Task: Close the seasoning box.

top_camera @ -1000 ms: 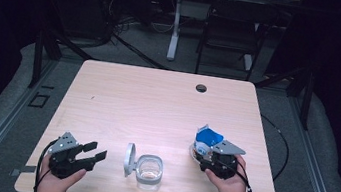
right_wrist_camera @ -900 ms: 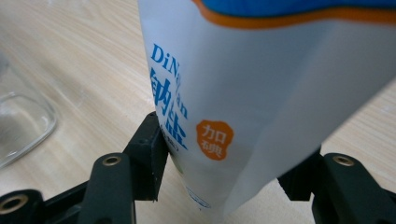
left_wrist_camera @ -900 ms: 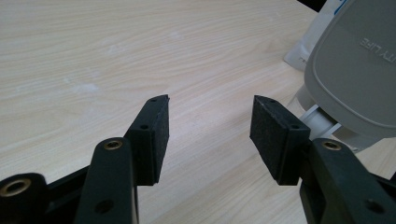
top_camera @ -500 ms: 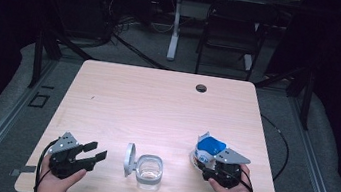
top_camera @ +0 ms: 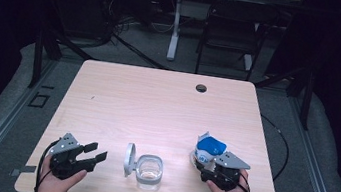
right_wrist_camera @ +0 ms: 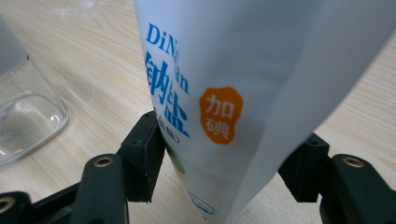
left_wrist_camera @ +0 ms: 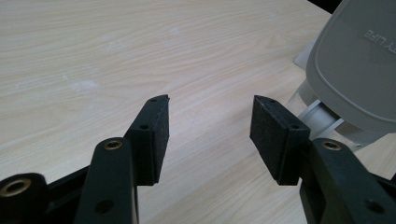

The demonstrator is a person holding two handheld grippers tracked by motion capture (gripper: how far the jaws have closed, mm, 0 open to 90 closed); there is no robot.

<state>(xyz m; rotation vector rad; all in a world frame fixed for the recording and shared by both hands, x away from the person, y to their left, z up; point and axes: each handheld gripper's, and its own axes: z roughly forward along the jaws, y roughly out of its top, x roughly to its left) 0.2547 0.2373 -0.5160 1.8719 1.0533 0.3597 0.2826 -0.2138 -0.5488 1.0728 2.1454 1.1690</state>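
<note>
A white and blue salt bag (top_camera: 210, 147) stands upright on the table at the front right. My right gripper (top_camera: 205, 164) is shut on its lower part. In the right gripper view the bag (right_wrist_camera: 243, 70) sits between the jaws of my right gripper (right_wrist_camera: 229, 163), with blue lettering and an orange patch facing me. A clear glass container (top_camera: 150, 170) sits at the front centre, its grey lid (top_camera: 128, 159) hinged open to the left. My left gripper (top_camera: 98, 150) rests open left of it, with nothing between its jaws. The left gripper view has my left gripper (left_wrist_camera: 210, 116) aimed just left of the lid (left_wrist_camera: 359, 60).
The pale wooden table (top_camera: 157, 104) has a small dark cable hole (top_camera: 201, 88) near its far edge. A chair (top_camera: 230, 33) and a desk leg stand on the dark floor beyond. The glass container (right_wrist_camera: 23, 116) lies just left of the bag.
My right gripper has carried the salt bag slightly nearer the front edge and lower. The left gripper, container and lid have not moved.
</note>
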